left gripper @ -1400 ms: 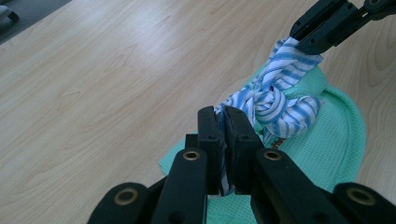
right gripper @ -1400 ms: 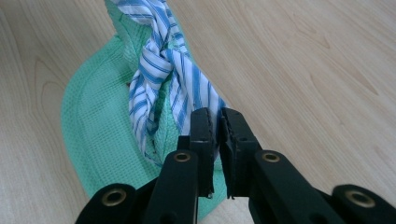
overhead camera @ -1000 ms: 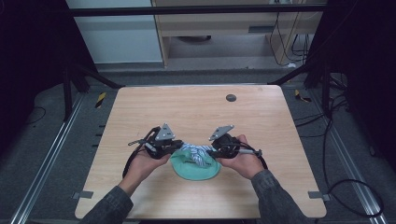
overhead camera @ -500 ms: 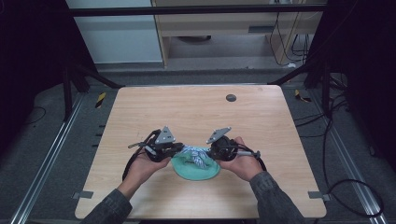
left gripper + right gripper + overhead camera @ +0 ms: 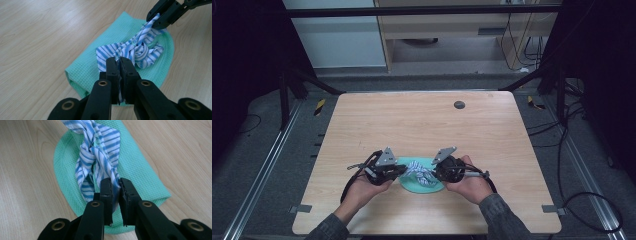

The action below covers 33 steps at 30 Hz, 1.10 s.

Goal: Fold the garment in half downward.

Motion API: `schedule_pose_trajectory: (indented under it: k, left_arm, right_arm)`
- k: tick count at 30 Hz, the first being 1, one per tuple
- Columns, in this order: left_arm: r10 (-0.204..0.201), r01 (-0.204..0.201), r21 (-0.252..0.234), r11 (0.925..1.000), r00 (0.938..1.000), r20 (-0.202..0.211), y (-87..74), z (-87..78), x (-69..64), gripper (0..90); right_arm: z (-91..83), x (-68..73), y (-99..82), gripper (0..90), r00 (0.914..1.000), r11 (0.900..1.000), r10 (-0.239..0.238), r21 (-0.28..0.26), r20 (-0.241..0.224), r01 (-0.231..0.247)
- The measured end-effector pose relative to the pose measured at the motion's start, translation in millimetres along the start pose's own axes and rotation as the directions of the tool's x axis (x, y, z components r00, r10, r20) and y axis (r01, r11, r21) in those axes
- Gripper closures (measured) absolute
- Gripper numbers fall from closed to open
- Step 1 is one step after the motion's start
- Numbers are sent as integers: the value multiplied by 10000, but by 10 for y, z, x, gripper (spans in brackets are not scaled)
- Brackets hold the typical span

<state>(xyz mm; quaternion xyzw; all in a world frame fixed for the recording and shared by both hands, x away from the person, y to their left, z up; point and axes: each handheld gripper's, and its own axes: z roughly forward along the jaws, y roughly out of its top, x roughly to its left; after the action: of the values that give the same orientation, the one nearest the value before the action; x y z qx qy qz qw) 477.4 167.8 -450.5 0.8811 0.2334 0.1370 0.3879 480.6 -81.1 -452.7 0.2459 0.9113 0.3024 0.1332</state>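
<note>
A blue-and-white striped cloth (image 5: 419, 172) is tied in a knot and lies on a folded green waffle cloth (image 5: 412, 186) near the table's front edge. My left gripper (image 5: 403, 170) comes in from the left and is shut on one end of the striped cloth (image 5: 140, 50), just over the green cloth (image 5: 85, 70). From the right, my right gripper (image 5: 435, 172) pinches the other end; its jaws have just been closing with the striped cloth (image 5: 97, 152) between them. In the left gripper view, the right gripper (image 5: 153, 21) holds its end raised.
The light wooden table (image 5: 422, 125) has a small dark round hole (image 5: 459, 104) at the far right of centre. Dark metal frame rails and cables run around the table on the floor.
My left gripper has sunk a little and drifted toward the table's front edge. The right hand has stayed in place beside the knot.
</note>
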Motion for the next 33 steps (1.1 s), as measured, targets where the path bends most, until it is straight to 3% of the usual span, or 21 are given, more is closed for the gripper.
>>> schedule_pose_trajectory:
  k: [9, 18, 24, 28, 33]
  left_arm:
    - [80, -85, 192, 9998, 9997, 250, -156, -8, -69, 860]
    - [71, -77, 145, 9999, 9990, 432, -248, -5, -113, 859]
    - [216, -219, 86, 9997, 9992, 333, -242, -16, -123, 861]
    - [335, -336, 47, 9994, 9991, 253, -278, -26, -171, 861]
    - [425, -432, 288, 9986, 9988, 262, -345, 3, -221, 865]
  right_arm:
    - [-8, 124, -98, 739, 9998, 10000, 54, -22, -178, -54]
    - [-17, 161, -129, 638, 9996, 9997, 111, -199, -255, -116]
    - [-17, 188, -103, 673, 9996, 9996, 73, -276, -288, -81]
    - [-10, 222, -140, 812, 9992, 9994, -102, -324, -391, 90]
    - [11, 274, -213, 850, 9982, 9996, -223, -193, -565, 213]
